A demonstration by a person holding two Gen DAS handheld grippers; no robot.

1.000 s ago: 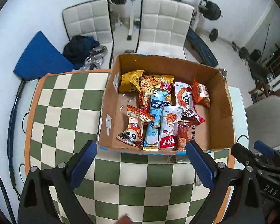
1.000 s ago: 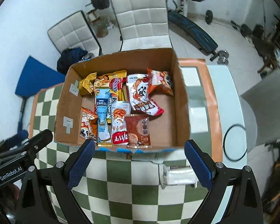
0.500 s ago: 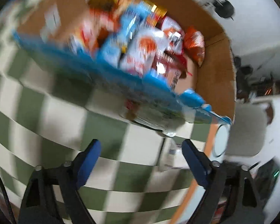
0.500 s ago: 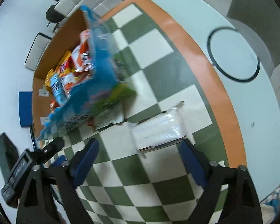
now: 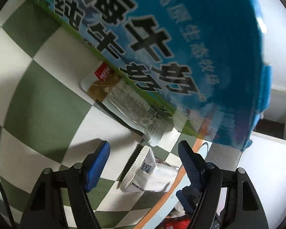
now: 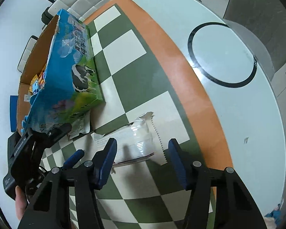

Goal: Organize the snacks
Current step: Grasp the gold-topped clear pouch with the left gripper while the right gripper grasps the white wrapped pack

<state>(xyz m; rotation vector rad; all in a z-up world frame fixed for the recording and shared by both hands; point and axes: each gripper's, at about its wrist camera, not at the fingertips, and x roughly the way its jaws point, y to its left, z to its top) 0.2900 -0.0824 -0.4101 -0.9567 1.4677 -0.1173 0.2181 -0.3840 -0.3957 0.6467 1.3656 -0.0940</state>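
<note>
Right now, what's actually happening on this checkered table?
A person is working both grippers down beside the snack box. The right gripper, jaws just closing but not yet gripping, straddles a clear-wrapped packet on the tablecloth. The left gripper hangs open, also narrowing, over that packet's other end.

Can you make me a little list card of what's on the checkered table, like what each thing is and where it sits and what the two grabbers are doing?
surface: green and white checkered tablecloth with orange border
box: blue printed cardboard box with snack packets inside
packet one: clear and white plastic snack packet flat on the cloth, between the right gripper's jaws
packet two: clear snack packet with gold and red end lying against the box's bottom edge
right gripper: jaws have just been closing, pads not yet pressing the packet
left gripper: jaws have just been closing, open, over the white packet's end
</note>
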